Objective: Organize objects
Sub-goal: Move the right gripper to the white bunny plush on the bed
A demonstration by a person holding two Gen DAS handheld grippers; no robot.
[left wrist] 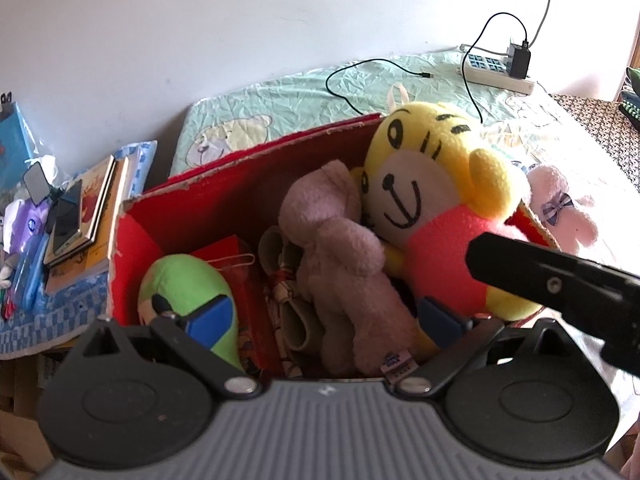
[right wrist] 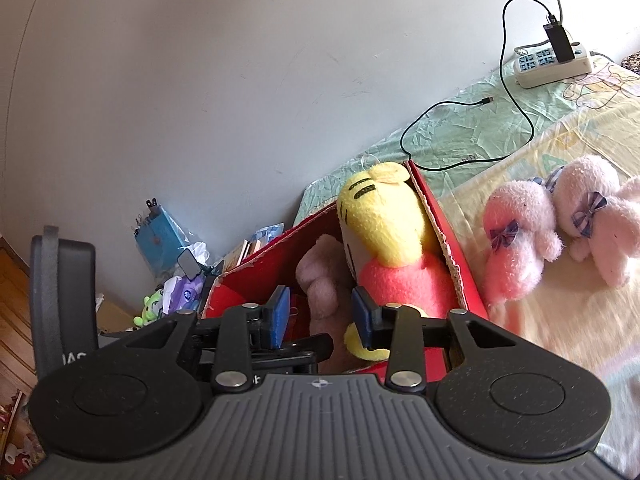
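Left gripper (left wrist: 324,316): jaws spread wide over the red box (left wrist: 240,168), empty; blue pads flank a mauve plush toy (left wrist: 340,264) without touching it, apparently poised over the load.
Right gripper (right wrist: 320,316): jaws part-open and empty, just above the box's near end; its right pad sits against or just before the yellow tiger's (right wrist: 380,216) foot — which, I cannot tell.
Box contents: the tiger leans against the far right corner, head above the rim, probably too tall to lie flat; the mauve toy is wedged beside it; a green plush (left wrist: 188,292) fills the left end.
Left to tidy: two pink bunnies (right wrist: 560,224) lie on the quilt (right wrist: 500,128) just right of the box, likely next in.
Backdrop: a power strip (right wrist: 556,64) and cable (right wrist: 460,160) by the wall.
Hard to see: items at the box bottom are a muddle of red and patterned shapes; the box's near wall is hidden behind the grippers; the bedside clutter is blurred.
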